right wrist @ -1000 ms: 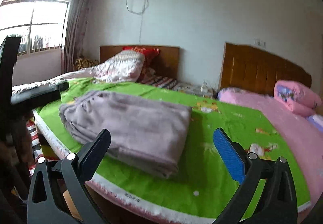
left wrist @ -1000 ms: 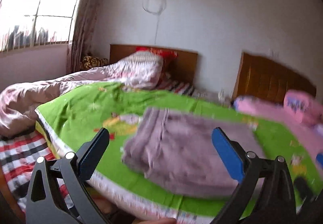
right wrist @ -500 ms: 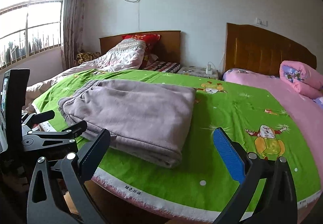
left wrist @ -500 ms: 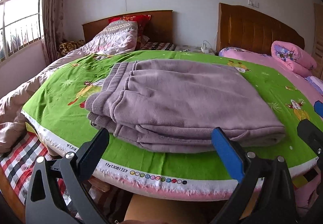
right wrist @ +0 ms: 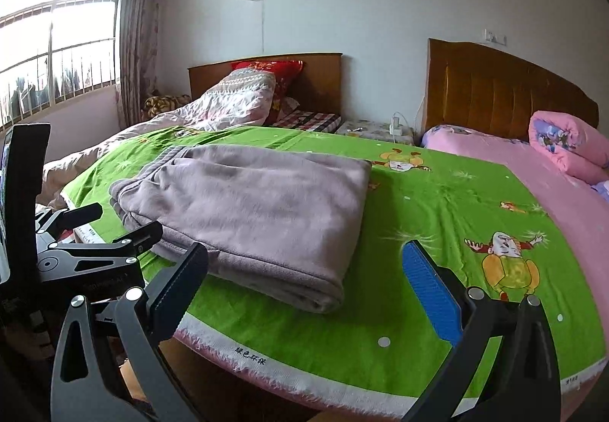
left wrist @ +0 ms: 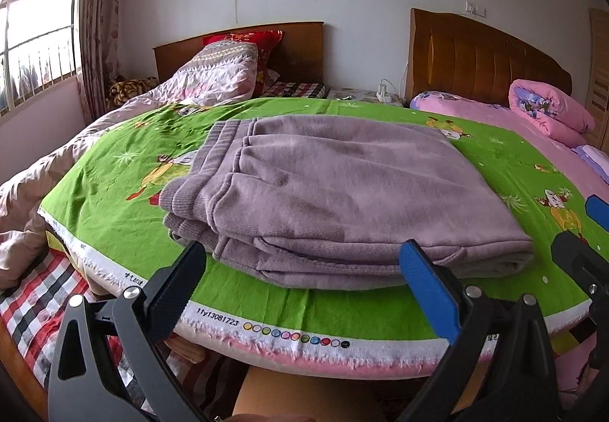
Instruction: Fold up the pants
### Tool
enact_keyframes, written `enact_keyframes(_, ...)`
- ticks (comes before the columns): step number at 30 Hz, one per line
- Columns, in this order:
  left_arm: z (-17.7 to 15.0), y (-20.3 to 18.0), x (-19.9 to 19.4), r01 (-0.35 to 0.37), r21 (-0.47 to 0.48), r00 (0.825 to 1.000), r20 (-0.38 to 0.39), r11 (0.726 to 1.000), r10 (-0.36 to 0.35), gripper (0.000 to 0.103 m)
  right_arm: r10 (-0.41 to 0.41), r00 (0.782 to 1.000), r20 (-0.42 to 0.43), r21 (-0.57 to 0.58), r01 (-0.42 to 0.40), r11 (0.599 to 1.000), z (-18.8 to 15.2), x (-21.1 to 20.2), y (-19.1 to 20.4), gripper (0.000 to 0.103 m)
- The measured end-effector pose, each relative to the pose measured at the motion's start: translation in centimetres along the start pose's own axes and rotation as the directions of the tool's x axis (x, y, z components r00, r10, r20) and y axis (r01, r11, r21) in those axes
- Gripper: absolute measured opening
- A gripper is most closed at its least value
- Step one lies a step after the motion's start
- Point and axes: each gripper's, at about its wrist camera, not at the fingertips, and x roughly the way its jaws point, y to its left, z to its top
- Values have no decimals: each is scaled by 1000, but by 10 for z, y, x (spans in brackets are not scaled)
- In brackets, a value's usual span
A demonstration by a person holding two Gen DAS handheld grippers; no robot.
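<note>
The mauve pants (left wrist: 335,193) lie folded in a flat stack on the green cartoon-print sheet (left wrist: 114,186), waistband to the left. My left gripper (left wrist: 300,277) hovers open just short of the stack's near edge, nothing between its fingers. In the right wrist view the same folded pants (right wrist: 259,208) sit left of centre, and my right gripper (right wrist: 304,281) stands open over the sheet's front edge near the stack's right corner. The left gripper's body (right wrist: 76,254) shows at the left of that view; the right gripper's blue pad (left wrist: 597,212) shows at the right edge of the left wrist view.
The green sheet (right wrist: 456,216) covers a surface whose fringed front edge (left wrist: 297,338) lies just ahead of both grippers. A pink bed with a rolled quilt (right wrist: 567,144) lies to the right, a rumpled pink quilt (left wrist: 213,79) and window to the left.
The left wrist view has swung from the window side to face the folded pants squarely and steadied close to their near edge. The right gripper shifted slightly nearer. Both stay open.
</note>
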Motion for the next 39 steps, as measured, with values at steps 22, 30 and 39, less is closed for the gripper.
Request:
enact_keyframes(22, 1, 1, 2, -6, -23, 1000, -6, 1000, 6, 101, 7, 1000, -9, 1, -7, 1000, -2, 1, -1, 98)
enact_keyframes(30, 0, 2, 1, -5, -27, 1000, -8, 1000, 5, 101, 9, 1000, -14, 1, -9, 1000, -3, 1, -1, 98)
enact_keyframes(39, -1, 2, 1, -9, -30, 1000, -10, 1000, 9, 101, 15, 1000, -27, 2, -15, 1000, -6, 1, -1, 98)
